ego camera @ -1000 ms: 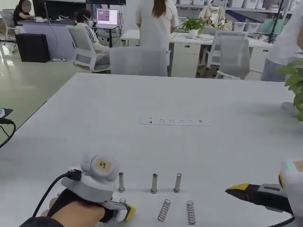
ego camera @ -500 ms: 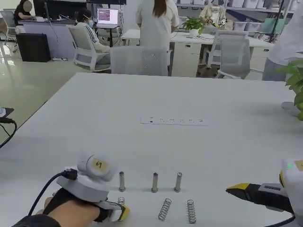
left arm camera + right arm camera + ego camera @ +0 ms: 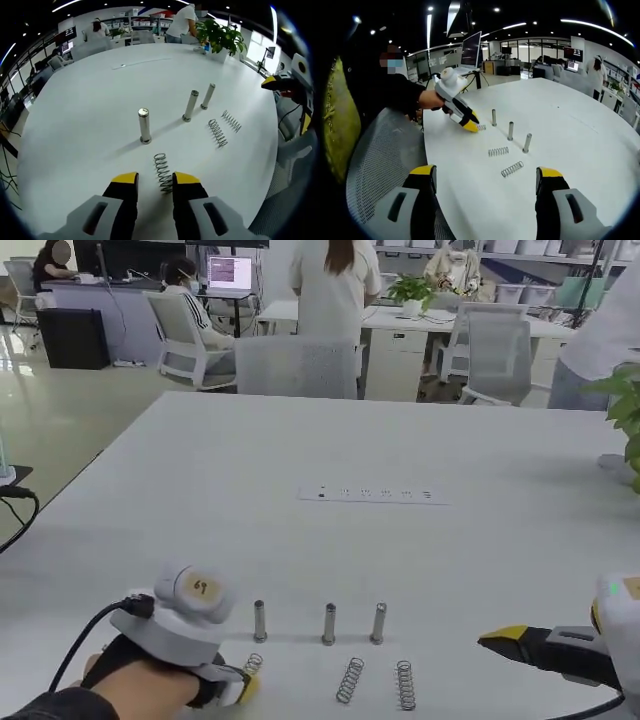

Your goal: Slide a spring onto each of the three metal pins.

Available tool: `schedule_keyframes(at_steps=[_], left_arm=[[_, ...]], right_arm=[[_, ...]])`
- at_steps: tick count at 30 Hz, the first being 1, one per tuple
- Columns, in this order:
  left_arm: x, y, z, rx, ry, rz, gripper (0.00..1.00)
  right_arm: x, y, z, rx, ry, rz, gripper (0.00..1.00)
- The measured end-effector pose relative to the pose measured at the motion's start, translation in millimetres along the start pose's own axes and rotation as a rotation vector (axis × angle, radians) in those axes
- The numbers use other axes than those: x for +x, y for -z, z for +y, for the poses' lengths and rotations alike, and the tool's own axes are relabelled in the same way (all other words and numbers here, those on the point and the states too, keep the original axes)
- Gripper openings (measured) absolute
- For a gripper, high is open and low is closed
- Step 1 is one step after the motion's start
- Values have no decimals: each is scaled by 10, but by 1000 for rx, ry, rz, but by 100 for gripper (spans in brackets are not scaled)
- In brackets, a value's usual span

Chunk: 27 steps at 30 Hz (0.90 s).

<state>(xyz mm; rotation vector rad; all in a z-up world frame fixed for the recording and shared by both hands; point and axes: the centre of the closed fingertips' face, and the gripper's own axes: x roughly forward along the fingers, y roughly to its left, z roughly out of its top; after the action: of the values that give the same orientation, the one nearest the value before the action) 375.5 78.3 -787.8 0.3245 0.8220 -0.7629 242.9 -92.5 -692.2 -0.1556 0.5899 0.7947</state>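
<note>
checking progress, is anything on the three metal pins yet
Nothing: all three pins stand bare. One spring lies between the left gripper's open jaws, partly covered by it in the head view.

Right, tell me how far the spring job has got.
Done: nothing; all three pins stand bare. In hand: the left claw straddles the nearest spring, jaws open, spring on the table. Left: that spring and the other two springs, lying flat; the right claw hangs open.

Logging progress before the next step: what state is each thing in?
Left tool: open.
Right tool: open.
Left silver metal pin: upright, bare.
Middle silver metal pin: upright, bare.
Right silver metal pin: upright, bare.
Coiled steel spring nearest left tool: lying flat, ungripped.
Middle spring: lying flat.
Right spring: lying flat.
</note>
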Motion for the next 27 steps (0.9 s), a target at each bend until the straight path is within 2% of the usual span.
schedule_keyframes(at_steps=[10,17,27], left_arm=[[-16,35,-7,14,15,12,8],[-8,66,-12,19,17,22,8],[-13,67,0,52,7,13,5]], right_arm=[[4,4,5,-1,-1,3,80],[14,2,19,-3,-4,5,80],[10,-1,17,-6,-1,5,81]])
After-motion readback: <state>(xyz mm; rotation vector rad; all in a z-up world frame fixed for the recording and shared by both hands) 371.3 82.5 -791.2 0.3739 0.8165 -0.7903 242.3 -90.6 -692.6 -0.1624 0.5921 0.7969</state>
